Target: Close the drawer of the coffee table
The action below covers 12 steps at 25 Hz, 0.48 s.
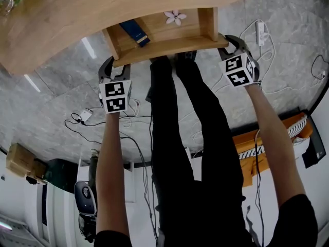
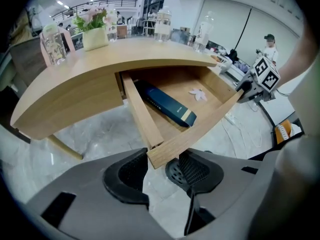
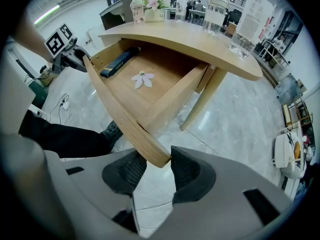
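Note:
The coffee table (image 1: 77, 19) has its drawer pulled out; the drawer front (image 1: 164, 48) faces me. Inside lie a dark blue box (image 1: 134, 31) and a pale paper flower (image 1: 175, 17). My left gripper (image 1: 110, 68) is shut on the left end of the drawer front, the panel's corner (image 2: 165, 151) pinched between its pads. My right gripper (image 1: 231, 42) is shut on the right end; in the right gripper view the rounded end of the drawer front (image 3: 155, 156) sits tight between the pads. The blue box (image 2: 167, 104) and the flower (image 3: 142, 78) show in the gripper views too.
My legs in black (image 1: 190, 138) stand under the drawer front, between the arms. Cables (image 1: 128, 117) and a power strip (image 1: 261, 32) lie on the marble floor. A flower pot (image 2: 95, 31) and bottles (image 3: 252, 19) stand on the tabletop. A table leg (image 3: 202, 101) slants beside the drawer.

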Available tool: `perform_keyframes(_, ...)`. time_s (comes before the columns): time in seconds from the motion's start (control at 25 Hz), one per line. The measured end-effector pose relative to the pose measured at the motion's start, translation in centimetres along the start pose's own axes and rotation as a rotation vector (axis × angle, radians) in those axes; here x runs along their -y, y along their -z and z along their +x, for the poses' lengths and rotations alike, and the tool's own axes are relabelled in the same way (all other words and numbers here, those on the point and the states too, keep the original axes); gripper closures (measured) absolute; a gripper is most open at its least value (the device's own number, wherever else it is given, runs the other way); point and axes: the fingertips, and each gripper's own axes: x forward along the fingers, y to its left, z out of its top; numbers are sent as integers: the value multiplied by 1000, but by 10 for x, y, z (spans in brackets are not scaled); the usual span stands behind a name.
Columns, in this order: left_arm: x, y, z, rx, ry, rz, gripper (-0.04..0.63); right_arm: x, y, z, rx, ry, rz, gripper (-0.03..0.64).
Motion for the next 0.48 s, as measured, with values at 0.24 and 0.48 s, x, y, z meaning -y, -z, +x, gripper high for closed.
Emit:
perform_keyframes(0.24,1,-5,-6,-6,-9,-23,393,2,-2,-6,5,13,11,465)
perform_keyframes(0.48,1,-12,-15,25,-18,-23,393,8,-7,-16,39,27,-1,465)
